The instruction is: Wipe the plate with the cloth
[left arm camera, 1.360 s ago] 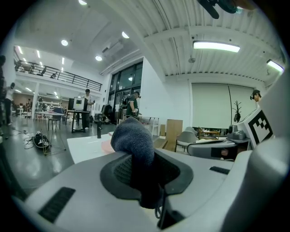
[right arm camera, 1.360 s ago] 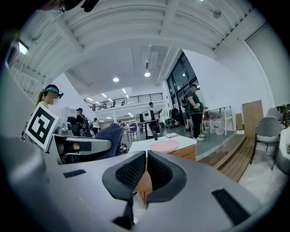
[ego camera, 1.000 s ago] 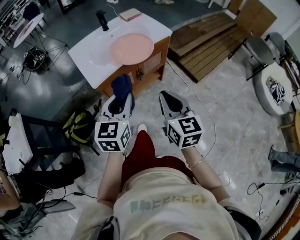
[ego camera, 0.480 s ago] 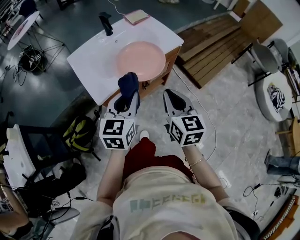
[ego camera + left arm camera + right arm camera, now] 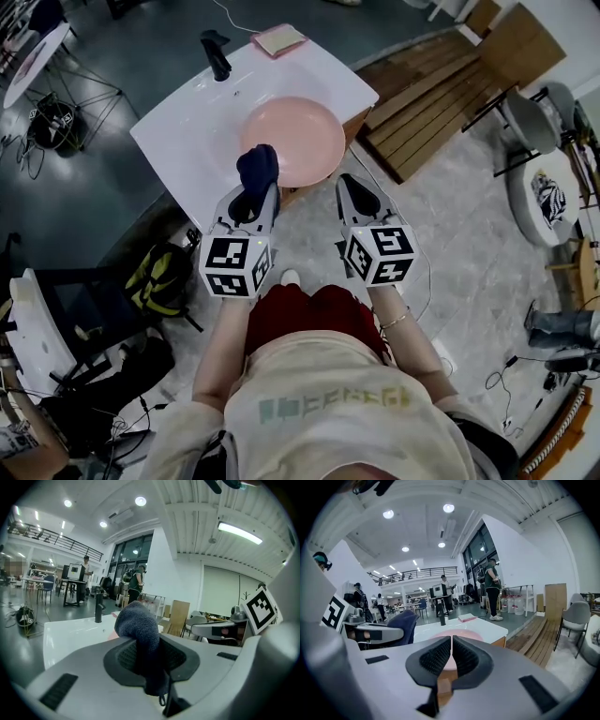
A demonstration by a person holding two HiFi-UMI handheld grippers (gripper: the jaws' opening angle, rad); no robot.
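Left claw point(image 5: 251, 199): clamped on cloth point(image 5: 257, 167). Right claw point(image 5: 356, 190): closed, empty. Plate point(image 5: 305, 136): just ahead; advise lowering cloth flat, sweeping evenly.

lower centre of the head view: a cream t-shirt point(image 5: 328, 403) with faded teal and yellow print, red trousers point(image 5: 300, 314), a thin bracelet point(image 5: 394, 324). the left gripper point(image 5: 254, 192) and right gripper point(image 5: 353, 183) are pale grey shells, each bearing a white cube point(image 5: 234, 266) with black square markers; dark ribbed pads point(image 5: 433, 657) line the jaws.

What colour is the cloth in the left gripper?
Dark navy blue; the cloth shows best in the head view.
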